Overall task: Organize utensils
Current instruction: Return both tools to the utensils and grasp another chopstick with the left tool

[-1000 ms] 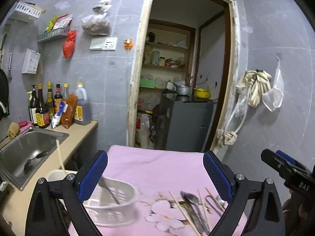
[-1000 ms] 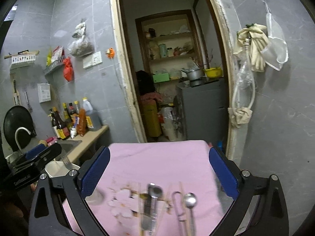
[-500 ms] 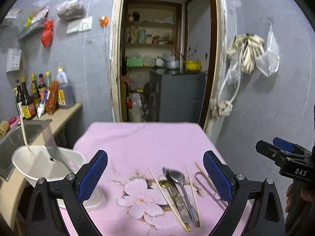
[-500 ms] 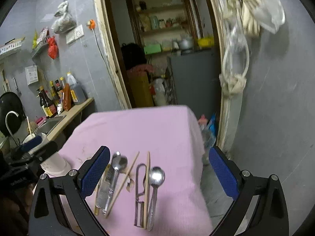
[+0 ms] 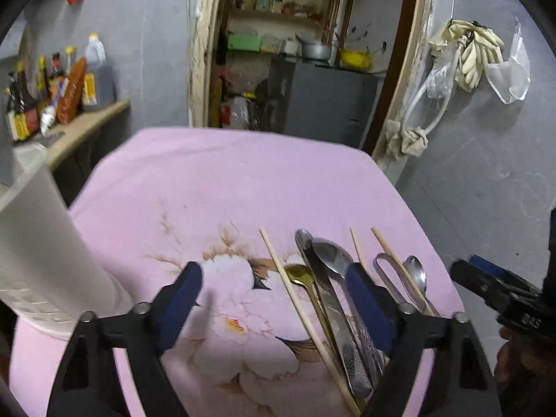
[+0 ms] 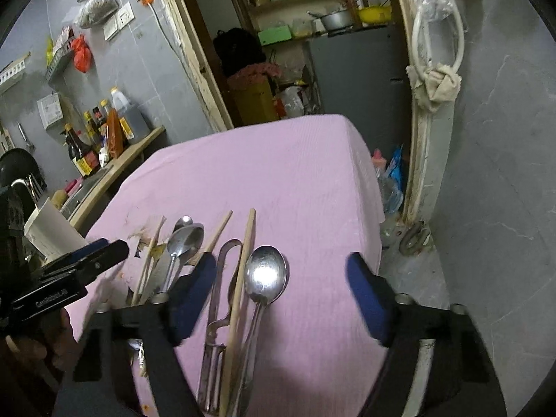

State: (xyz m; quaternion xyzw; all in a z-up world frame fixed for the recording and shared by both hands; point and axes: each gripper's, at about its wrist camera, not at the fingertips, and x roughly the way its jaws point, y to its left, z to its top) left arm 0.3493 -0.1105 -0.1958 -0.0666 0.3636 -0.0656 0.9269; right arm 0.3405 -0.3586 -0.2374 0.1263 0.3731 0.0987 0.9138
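Several utensils lie on the pink flowered tablecloth (image 5: 226,180): a wooden chopstick (image 5: 292,288), a gold spoon (image 5: 299,274), a large steel spoon (image 5: 330,253), a peeler (image 5: 389,271) and a small spoon (image 5: 415,274). My left gripper (image 5: 276,295) hovers low over the chopstick and gold spoon, its jaws closing and pressing on nothing. A white utensil holder (image 5: 41,243) stands close at its left. My right gripper (image 6: 281,295) hangs over the peeler (image 6: 222,278), a chopstick (image 6: 243,271) and a steel spoon (image 6: 266,274), jaws closing, pads touching none of them.
A counter with sauce bottles (image 5: 52,87) runs along the left wall. Behind the table an open doorway shows a grey cabinet (image 5: 323,100). The cloth's right edge (image 6: 371,191) drops to the floor beside a grey wall. The left gripper (image 6: 80,267) shows in the right wrist view.
Both grippers have sunk toward the table and tipped downward, so the utensils now lie between their fingers. Both pairs of jaws stand narrower than before. The white holder looms closer at left.
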